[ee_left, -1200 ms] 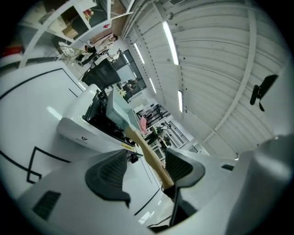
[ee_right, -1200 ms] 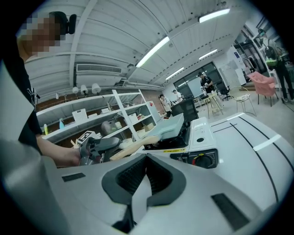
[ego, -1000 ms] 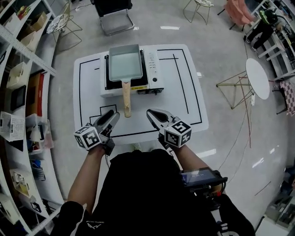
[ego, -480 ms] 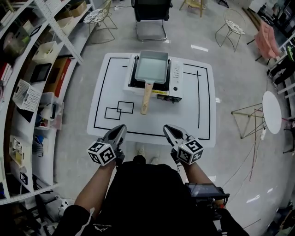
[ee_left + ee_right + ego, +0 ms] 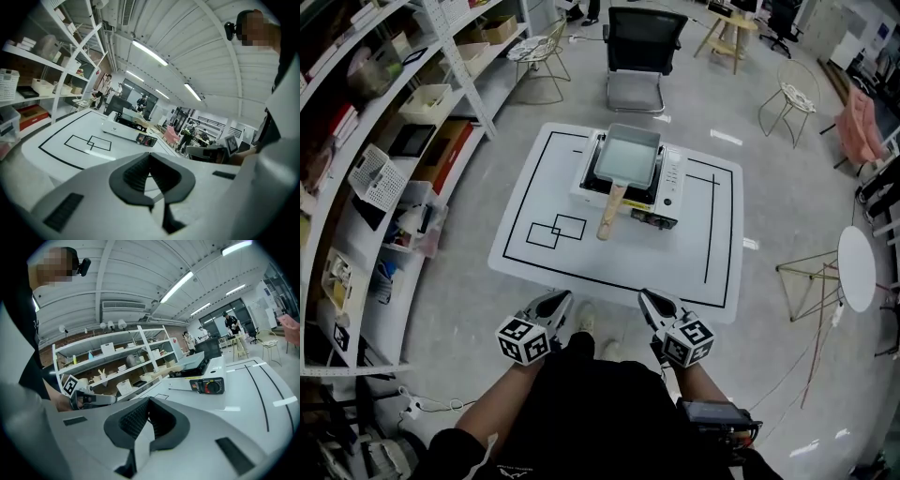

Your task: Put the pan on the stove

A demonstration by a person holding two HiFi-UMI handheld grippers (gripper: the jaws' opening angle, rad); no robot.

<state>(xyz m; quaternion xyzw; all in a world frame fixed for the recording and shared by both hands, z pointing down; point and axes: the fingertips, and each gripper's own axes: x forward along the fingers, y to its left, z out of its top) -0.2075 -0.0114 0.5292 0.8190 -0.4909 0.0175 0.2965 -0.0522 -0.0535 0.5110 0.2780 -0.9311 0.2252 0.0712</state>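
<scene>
Jaws of both the left gripper and the right gripper are being held pressed together, empty, just short of the white black-lined table. Farther off, the rectangular grey pan with a wooden handle is being carried by the white portable stove, well apart from both.

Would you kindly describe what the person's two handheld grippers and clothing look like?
Both the left gripper and right gripper have light grey, tapering tongs with dark ribbed pads; each carries a white cube printed with black square markers. The person wears a black top.
</scene>
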